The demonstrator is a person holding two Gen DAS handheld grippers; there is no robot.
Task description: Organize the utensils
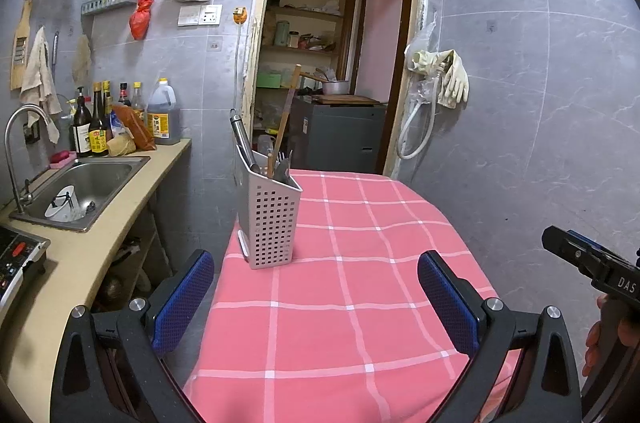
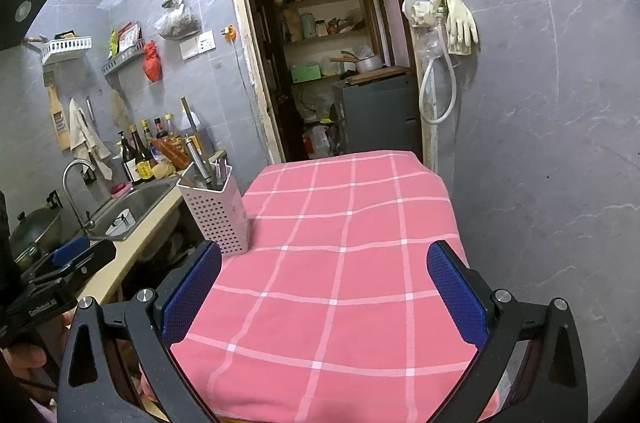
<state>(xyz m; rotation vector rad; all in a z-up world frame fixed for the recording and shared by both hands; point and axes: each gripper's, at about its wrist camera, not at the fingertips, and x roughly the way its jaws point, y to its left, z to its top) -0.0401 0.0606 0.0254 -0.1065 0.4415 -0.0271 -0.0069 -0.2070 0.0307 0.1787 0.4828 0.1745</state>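
A small kitchen with grey marbled wall tiles holds a table under a pink checked cloth (image 1: 344, 303), and behind it an open doorway (image 1: 336, 35) gives onto pantry shelves. Near the cloth's left edge stands a pale perforated utensil holder (image 1: 270, 219), upright, with a steel-handled utensil (image 1: 244, 143) leaning out to the left, a wooden handle (image 1: 286, 121) rising tallest, and a few fork and spoon heads beside them (just how many is hard to tell). The rest of the cloth in view is bare of utensils. The left gripper (image 1: 316, 299) hangs over the near part of the table, its blue-padded fingers spread wide with nothing between them; the holder sits ahead of it, apart from both pads. The right gripper (image 2: 324, 295) is likewise spread wide and holding nothing, over the near end of the cloth, with the holder ahead near its left finger. To the left runs a beige counter with a steel sink (image 1: 86, 187), a curved tap (image 1: 16, 151) and a cluster of sauce bottles (image 1: 96, 127). Rubber gloves (image 1: 452, 79) hang on the wall right of the doorway.
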